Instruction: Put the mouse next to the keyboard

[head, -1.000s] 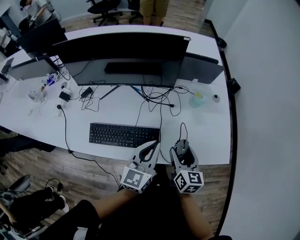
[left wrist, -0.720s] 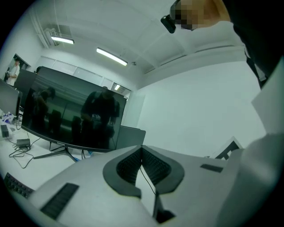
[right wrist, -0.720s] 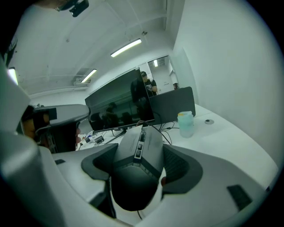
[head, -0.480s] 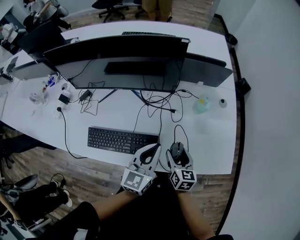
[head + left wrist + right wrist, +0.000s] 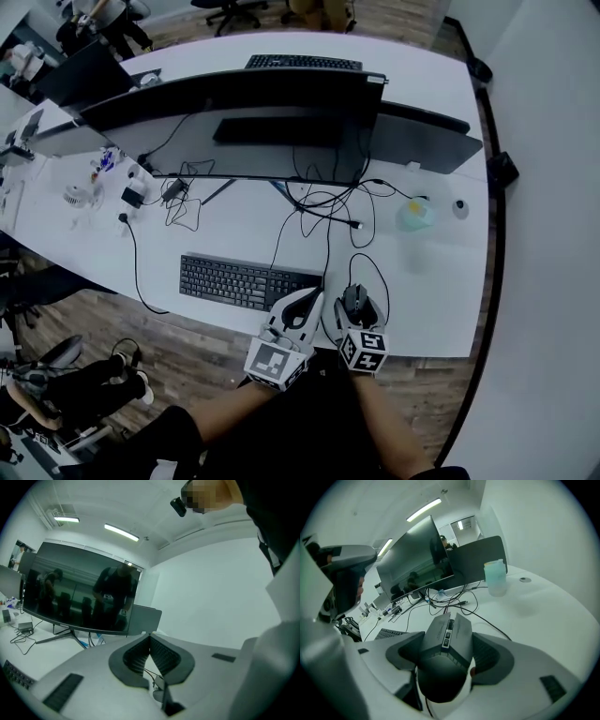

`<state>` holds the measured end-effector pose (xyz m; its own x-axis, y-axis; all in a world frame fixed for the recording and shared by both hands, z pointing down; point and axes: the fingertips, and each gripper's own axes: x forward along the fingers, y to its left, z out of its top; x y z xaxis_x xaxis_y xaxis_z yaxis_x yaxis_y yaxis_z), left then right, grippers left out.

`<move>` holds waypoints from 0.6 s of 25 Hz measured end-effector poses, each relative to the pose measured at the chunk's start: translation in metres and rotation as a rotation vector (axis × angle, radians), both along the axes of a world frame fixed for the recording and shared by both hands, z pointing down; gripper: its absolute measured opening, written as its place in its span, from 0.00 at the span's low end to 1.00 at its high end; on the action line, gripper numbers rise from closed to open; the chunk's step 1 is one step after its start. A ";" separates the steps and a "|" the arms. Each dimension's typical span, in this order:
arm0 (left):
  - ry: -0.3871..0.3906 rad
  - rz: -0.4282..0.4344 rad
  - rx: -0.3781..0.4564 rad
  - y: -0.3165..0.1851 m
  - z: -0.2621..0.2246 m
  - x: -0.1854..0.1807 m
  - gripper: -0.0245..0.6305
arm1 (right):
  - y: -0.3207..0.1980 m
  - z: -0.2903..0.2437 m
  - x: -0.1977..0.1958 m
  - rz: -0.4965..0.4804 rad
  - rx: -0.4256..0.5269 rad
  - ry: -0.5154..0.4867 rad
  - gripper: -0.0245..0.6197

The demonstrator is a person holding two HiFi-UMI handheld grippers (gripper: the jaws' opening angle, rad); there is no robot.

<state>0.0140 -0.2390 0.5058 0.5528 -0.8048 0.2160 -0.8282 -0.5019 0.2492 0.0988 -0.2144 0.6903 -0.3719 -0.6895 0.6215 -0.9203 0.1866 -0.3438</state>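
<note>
left gripper [image 5: 312, 294] jaws together, empty; right gripper [image 5: 355, 303] clamped on mouse [image 5: 443, 667]; side by side.

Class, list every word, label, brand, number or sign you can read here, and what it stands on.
No text is readable.
Monitor, mark on lower bezel: too blurred to read.
Keyboard, key legends: too small to read.
Mouse in the right gripper: no print visible.
Cubes on the left gripper and the right: square patterns, not words.
</note>
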 end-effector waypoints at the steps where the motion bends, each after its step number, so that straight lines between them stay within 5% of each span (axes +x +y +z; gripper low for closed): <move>1: -0.003 -0.004 -0.005 -0.001 0.002 0.000 0.04 | -0.001 0.006 -0.002 -0.008 -0.013 0.003 0.54; 15: -0.009 -0.009 -0.029 -0.019 0.013 -0.002 0.04 | -0.009 0.059 -0.007 -0.038 -0.093 0.097 0.54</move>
